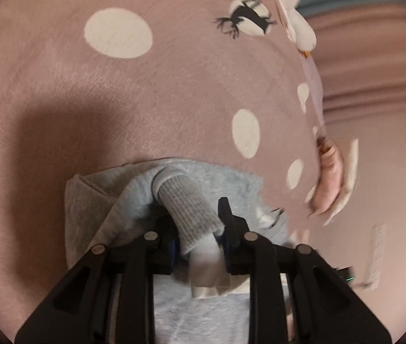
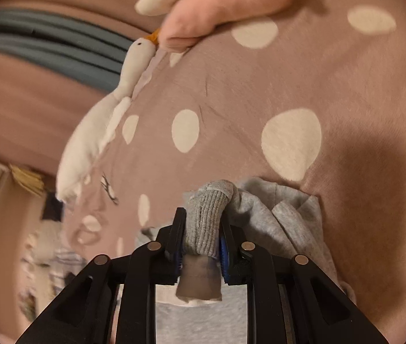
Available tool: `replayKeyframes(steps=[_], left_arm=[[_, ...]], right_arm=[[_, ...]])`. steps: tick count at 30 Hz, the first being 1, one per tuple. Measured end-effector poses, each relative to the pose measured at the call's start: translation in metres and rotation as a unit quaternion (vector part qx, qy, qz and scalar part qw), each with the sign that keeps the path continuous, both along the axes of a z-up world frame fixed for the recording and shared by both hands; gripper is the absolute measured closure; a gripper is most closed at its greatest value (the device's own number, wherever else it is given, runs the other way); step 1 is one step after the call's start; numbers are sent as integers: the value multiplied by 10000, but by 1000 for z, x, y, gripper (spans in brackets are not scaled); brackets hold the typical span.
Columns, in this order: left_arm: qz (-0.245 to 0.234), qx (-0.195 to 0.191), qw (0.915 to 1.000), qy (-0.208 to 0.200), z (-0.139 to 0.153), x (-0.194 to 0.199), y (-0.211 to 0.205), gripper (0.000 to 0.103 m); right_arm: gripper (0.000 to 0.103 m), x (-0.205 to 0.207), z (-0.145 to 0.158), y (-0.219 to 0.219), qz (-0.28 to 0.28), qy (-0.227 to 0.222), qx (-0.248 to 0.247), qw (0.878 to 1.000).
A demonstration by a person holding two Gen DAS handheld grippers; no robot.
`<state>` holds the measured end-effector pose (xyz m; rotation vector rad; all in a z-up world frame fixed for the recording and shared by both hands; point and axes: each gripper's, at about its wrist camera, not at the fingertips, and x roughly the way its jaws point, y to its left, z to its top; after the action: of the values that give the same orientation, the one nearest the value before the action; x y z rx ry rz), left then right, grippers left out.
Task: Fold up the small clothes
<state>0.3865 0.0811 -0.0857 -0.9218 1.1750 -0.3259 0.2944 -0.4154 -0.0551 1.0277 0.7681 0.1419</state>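
Presently: small grey fleece-lined garment (image 1: pixel 134 197) on pink white-dotted blanket (image 1: pixel 145 100), left tool (image 1: pixel 200 229) clamped on one ribbed grey cuff (image 1: pixel 185 206), right tool (image 2: pixel 201 229) clamped on the other ribbed cuff (image 2: pixel 205 215); sleeve-folding step apparently underway, next calling for both cuffs laid inward across the body.

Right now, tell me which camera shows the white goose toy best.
The right wrist view: the white goose toy shows whole there, with beak, eye, neck and body along the pink dotted blanket. The left wrist view catches only its head and neck at the top edge.
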Motion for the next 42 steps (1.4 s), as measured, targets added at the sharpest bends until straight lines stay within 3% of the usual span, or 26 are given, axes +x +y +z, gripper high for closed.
replayKeyframes(steps=[3, 6, 9, 13, 16, 19, 21, 24, 27, 29, 31, 34, 37, 42], left_arm=[[368, -596, 9975, 44, 0, 3, 14, 65], [594, -573, 9966, -62, 7, 1, 23, 57], [346, -151, 9991, -186, 16, -1, 19, 56], [67, 232, 9995, -210, 21, 1, 10, 48], [-116, 508, 9986, -29, 18, 7, 6, 48], [56, 202, 9998, -61, 22, 11, 15, 46], [189, -142, 9997, -115, 23, 12, 21, 37], [679, -303, 9966, -345, 29, 7, 37, 15], [873, -1089, 9886, -572, 27, -2, 51, 13], [830, -500, 9937, -564, 36, -8, 53, 13], [436, 380, 9954, -761, 50, -15, 40, 14], [-164, 828, 9906, -1079, 60, -33, 21, 14], [-698, 1253, 9799, -1387, 65, -59, 0, 19], [-1394, 2107, 9511, -1775, 59, -95, -38, 37]], right_arm=[[63, 2, -5, -9, -179, -100, 471, 9987], [56, 0, -8, -17, -460, -187, 773, 9958], [56, -11, 0, -20, -580, -403, 508, 9962], [56, -25, 14, -12, -273, -537, -63, 9982], [56, -33, 31, 8, 90, -634, -878, 9941], [56, -42, 47, 36, 494, -769, -1724, 9808], [56, -46, 53, 52, 742, -866, -2046, 9722], [56, -50, 55, 66, 986, -965, -2136, 9671], [56, -54, 51, 73, 1201, -963, -2023, 9671], [56, -58, 50, 76, 1258, -961, -2093, 9649], [56, -62, 51, 81, 1271, -953, -2336, 9593], [56, -64, 51, 89, 1303, -875, -2749, 9486], [56, -71, 51, 96, 1379, -831, -3126, 9361], [61, -82, 48, 106, 1561, -813, -3504, 9199]])
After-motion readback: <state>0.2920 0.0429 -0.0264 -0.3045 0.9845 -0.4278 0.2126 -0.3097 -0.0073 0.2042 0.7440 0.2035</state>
